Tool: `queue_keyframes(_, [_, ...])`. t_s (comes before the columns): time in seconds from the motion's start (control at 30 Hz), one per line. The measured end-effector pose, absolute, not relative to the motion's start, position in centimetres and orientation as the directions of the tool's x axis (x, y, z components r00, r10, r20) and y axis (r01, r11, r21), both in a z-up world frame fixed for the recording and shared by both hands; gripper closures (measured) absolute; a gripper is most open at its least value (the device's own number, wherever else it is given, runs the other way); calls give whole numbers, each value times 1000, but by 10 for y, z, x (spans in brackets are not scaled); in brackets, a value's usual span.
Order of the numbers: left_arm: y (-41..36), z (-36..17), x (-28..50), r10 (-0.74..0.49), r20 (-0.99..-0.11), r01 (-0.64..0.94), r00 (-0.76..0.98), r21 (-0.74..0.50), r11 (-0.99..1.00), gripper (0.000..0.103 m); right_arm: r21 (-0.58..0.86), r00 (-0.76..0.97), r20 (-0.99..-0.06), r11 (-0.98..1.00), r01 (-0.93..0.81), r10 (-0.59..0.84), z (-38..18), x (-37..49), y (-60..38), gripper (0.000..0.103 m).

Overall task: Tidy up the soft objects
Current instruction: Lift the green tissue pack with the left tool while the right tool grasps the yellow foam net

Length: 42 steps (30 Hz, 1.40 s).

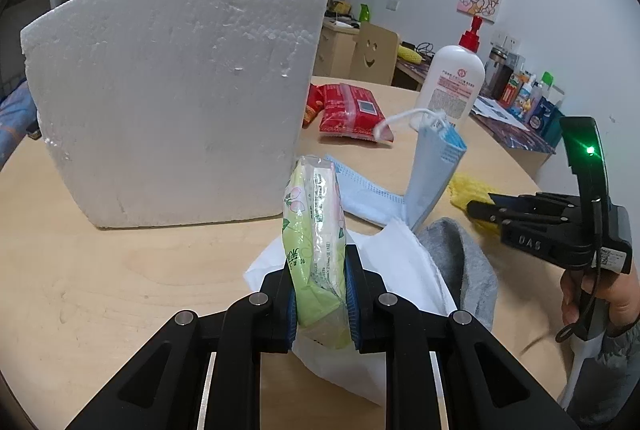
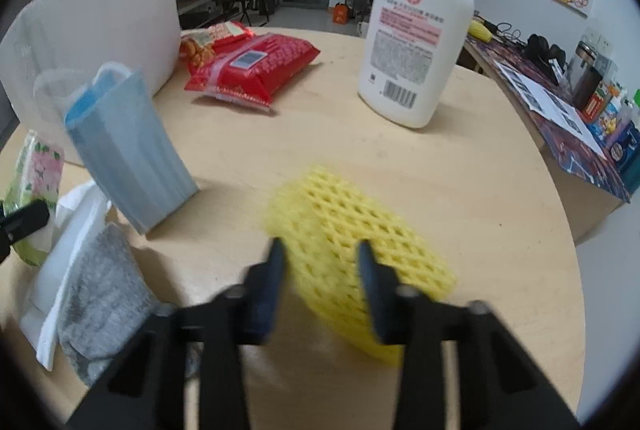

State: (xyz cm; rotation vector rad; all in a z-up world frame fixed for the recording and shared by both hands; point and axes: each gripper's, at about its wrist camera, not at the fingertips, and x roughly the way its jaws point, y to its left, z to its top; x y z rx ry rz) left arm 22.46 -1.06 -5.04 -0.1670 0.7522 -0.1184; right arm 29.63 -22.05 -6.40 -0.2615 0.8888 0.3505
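My left gripper point(image 1: 320, 294) is shut on a green tissue pack point(image 1: 316, 230) and holds it upright above a white tissue sheet point(image 1: 396, 262) and a grey sock point(image 1: 460, 262). The pack also shows at the left edge of the right wrist view point(image 2: 34, 174). A blue face mask point(image 1: 434, 170) stands tilted on the pile, and another mask point(image 1: 360, 190) lies flat behind. My right gripper point(image 2: 322, 270) has its jaws apart around a yellow foam net point(image 2: 352, 250) on the table; the frame is blurred. In the left wrist view it point(image 1: 480, 210) reaches over the net point(image 1: 472, 190).
A large white foam block point(image 1: 180, 90) stands on the wooden table point(image 1: 120, 290) at the left. Red snack packs point(image 2: 252, 66) lie behind the pile. A white lotion bottle point(image 2: 416, 42) with a red pump stands at the back right. A cluttered side desk point(image 2: 560, 102) is beyond the table's right edge.
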Motion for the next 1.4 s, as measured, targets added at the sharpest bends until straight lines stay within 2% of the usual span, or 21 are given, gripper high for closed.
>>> queue_keyframes(0.03, [-10,-50,224,-168,-667,49,726,-194,980,82,-72,580,-791,914,-399,192,-63,297,-222,85])
queue_keyframes(0.13, [-9,-47,220,-176,-653,58,736,-199,978,83,-18,578,-782,919,-393,232,-58,296,-228,90])
queue_keyframes(0.67, [-7,-20,190,-165,-588,79,792,-169,982,84,87,639,-702,929,-359,313,-28,269,-242,91])
queue_keyframes(0.97, [-15,-12,185,-132,-585,65,800,-133,989,84,125,692,-627,922,-366,359,-3,241,-248,91])
queue_keyframes(1.4, [-15,8,149,-109,-515,65,850,-103,993,84,162,762,-514,917,-365,395,18,192,-253,91])
